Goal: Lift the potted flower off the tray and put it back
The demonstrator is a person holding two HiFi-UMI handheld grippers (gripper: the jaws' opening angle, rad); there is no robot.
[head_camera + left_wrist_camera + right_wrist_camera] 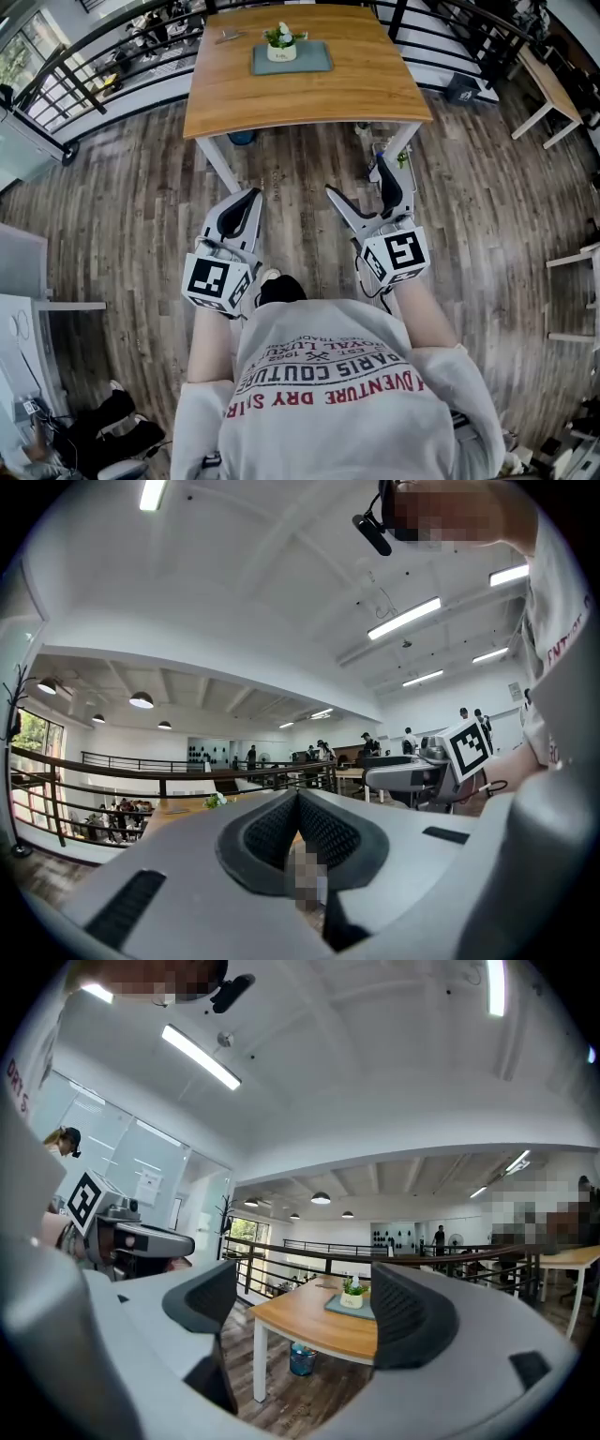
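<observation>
Standing wide apart, the fingers (412, 1321) of the right gripper (354, 174) hold nothing, while those of the left gripper (251, 195) sit pressed together, also empty. Both grippers hover over the wood floor (122, 206) at the frame's centre, short of the tabletop (366, 89). At upper centre, the potted flower (281, 43) stands on the left part of the grey-green tray (314, 59), well apart from both.
</observation>
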